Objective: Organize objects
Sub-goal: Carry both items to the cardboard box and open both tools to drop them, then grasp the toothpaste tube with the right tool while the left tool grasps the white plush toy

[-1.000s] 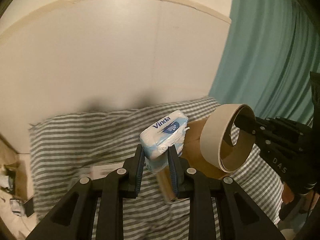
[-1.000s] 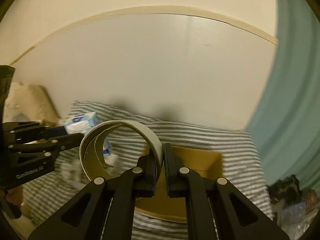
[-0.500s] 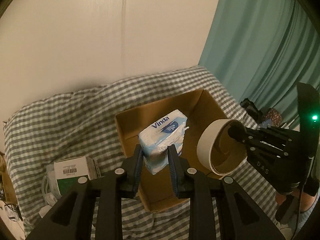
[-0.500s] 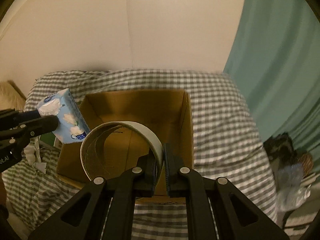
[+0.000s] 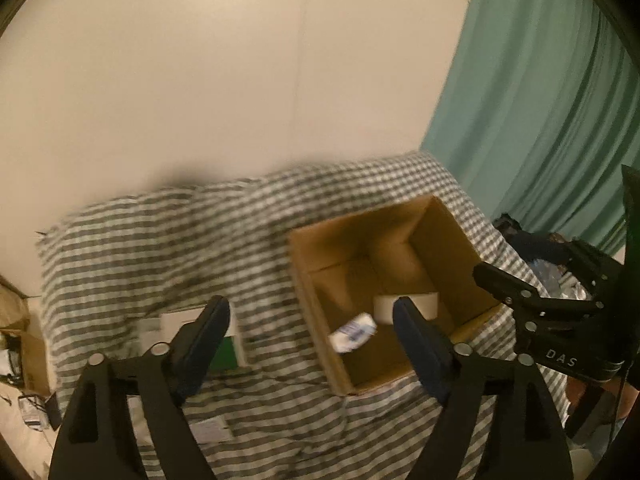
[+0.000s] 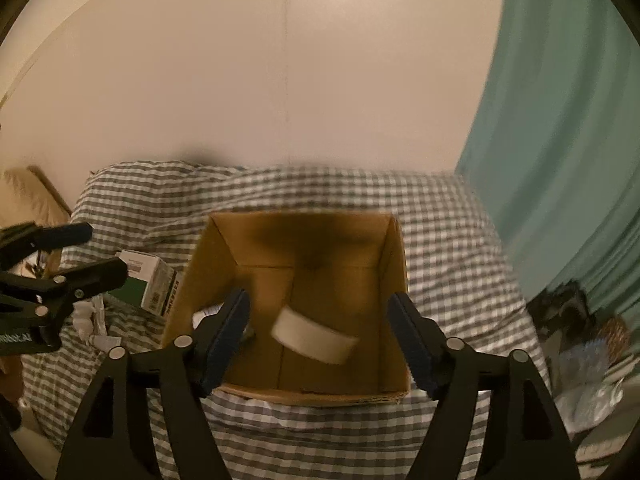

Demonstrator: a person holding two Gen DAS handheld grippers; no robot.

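An open brown cardboard box (image 5: 448, 236) (image 6: 216, 256) sits on a grey checked cloth. Inside it lie a blue-and-white tissue pack (image 5: 353, 332) and a white tape roll (image 5: 406, 307) (image 6: 314, 338), both blurred. My left gripper (image 5: 310, 314) is open and empty above the box's left side. My right gripper (image 6: 318, 314) is open and empty above the box; it also shows at the right of the left wrist view (image 5: 516, 286). In the right wrist view the tissue pack is mostly hidden behind my left finger.
A green-and-white carton (image 6: 150, 282) (image 5: 224, 350) lies on the cloth (image 5: 160, 248) left of the box, with crumpled white bits (image 6: 90, 320) beside it. A teal curtain (image 5: 540, 100) hangs at the right. Dark clutter (image 6: 568, 312) sits by the right edge. A cream wall stands behind.
Both grippers opened. The tissue pack left my left gripper and the tape roll left my right gripper; both are now inside the box.
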